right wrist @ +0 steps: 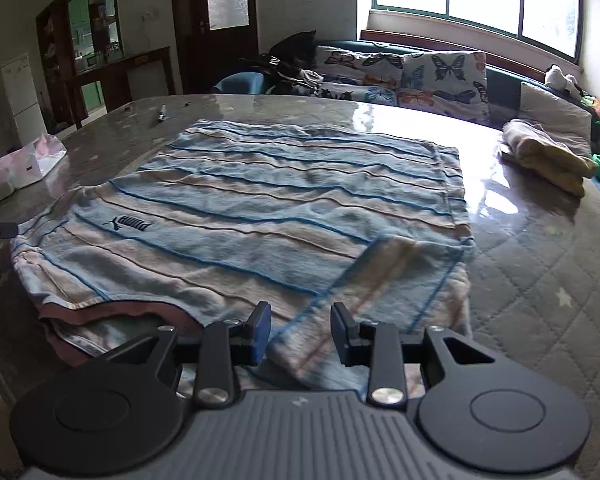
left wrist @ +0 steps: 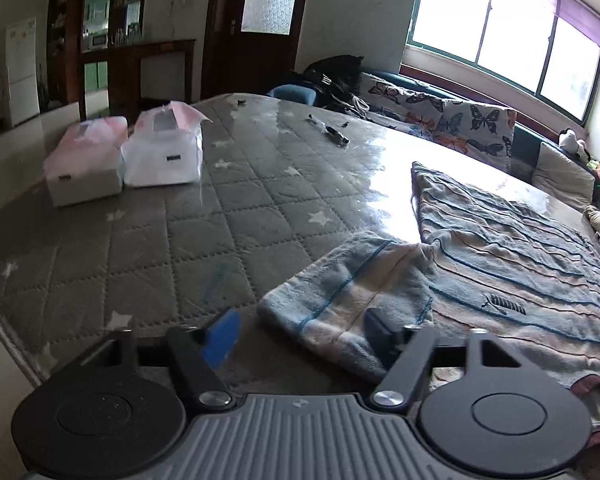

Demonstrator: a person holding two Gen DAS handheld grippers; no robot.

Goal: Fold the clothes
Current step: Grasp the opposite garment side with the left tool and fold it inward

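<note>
A blue, white and pink striped T-shirt (right wrist: 260,208) with a dark logo lies flat on the quilted grey table (right wrist: 540,272). It also shows in the left wrist view (left wrist: 520,264). Its left sleeve (left wrist: 348,296) lies spread in front of my left gripper (left wrist: 302,332), which is open with the sleeve's edge between its fingers. My right gripper (right wrist: 300,330) is open just above the other sleeve (right wrist: 380,308), which lies folded onto the shirt.
Two tissue packs (left wrist: 124,156) stand at the table's far left. A pen (left wrist: 328,128) lies at the back. Folded yellow and white clothes (right wrist: 548,156) sit at the far right. A butterfly-patterned sofa (right wrist: 420,76) runs behind the table.
</note>
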